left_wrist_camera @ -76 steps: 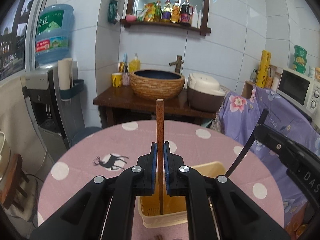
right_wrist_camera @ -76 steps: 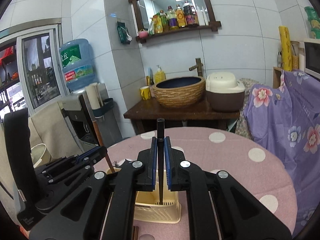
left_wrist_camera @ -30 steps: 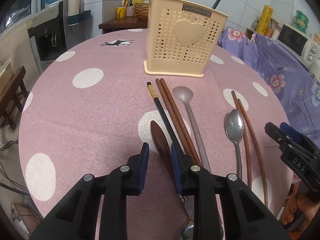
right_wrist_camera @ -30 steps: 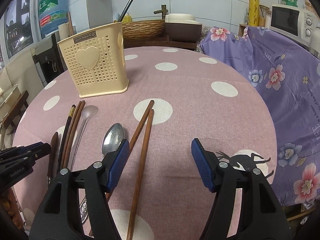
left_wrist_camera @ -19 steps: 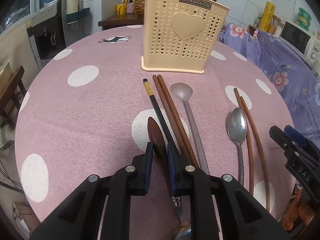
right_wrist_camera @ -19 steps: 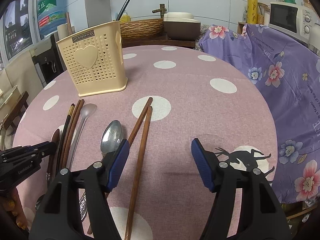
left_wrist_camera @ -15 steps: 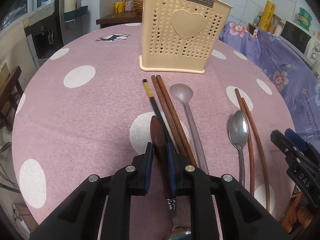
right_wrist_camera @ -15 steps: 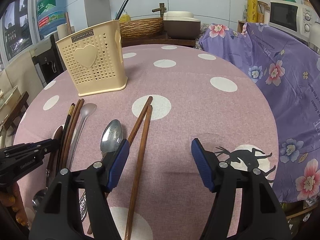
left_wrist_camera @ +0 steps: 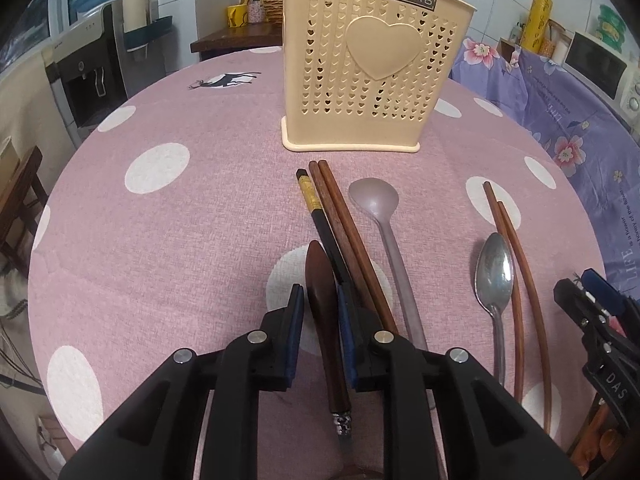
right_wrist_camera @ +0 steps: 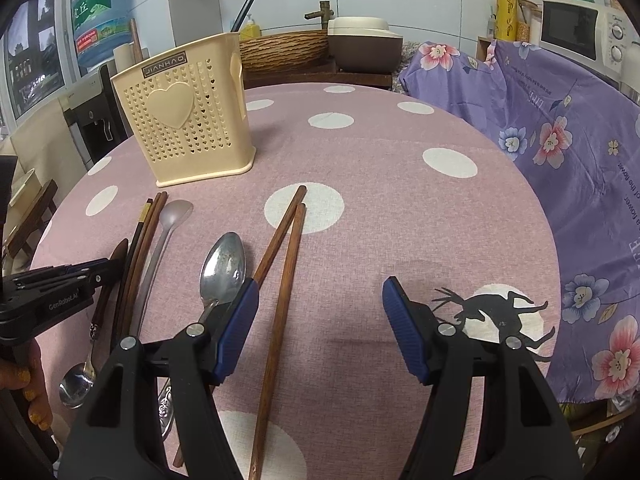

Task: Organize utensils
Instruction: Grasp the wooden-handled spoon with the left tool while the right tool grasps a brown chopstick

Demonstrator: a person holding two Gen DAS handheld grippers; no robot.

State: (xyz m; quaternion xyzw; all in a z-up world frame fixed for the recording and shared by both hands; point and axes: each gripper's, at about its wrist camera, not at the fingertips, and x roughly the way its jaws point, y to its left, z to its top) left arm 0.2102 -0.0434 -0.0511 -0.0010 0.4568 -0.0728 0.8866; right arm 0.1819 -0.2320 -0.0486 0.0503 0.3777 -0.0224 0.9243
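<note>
A beige perforated holder [left_wrist_camera: 360, 80] [right_wrist_camera: 188, 120] stands on the pink dotted table [left_wrist_camera: 180, 240]. In front of it lie a black chopstick [left_wrist_camera: 316, 212], two brown chopsticks [left_wrist_camera: 340, 220], a translucent grey spoon [left_wrist_camera: 376, 200], a steel spoon [left_wrist_camera: 494, 272] [right_wrist_camera: 223, 268] and another brown pair [left_wrist_camera: 516, 280] [right_wrist_camera: 280, 300]. My left gripper [left_wrist_camera: 320, 296] [right_wrist_camera: 108, 266] straddles the dark wooden handle of a small spoon [left_wrist_camera: 320, 272]. Its jaws are opening, and a thin gap shows beside the handle. My right gripper [right_wrist_camera: 320, 308] [left_wrist_camera: 592, 300] hovers open over the right brown pair.
A black chopstick [right_wrist_camera: 250, 0] sticks out of the holder's top. A purple flowered cloth [right_wrist_camera: 560, 140] covers furniture to the right. A water dispenser [left_wrist_camera: 92, 68] stands at the left, with a wooden counter and woven basin [right_wrist_camera: 284, 48] behind. A hand [right_wrist_camera: 32, 392] holds the left gripper.
The left gripper slid forward along the wooden spoon handle and its jaws narrowed around it, then eased slightly apart. The right gripper has not moved.
</note>
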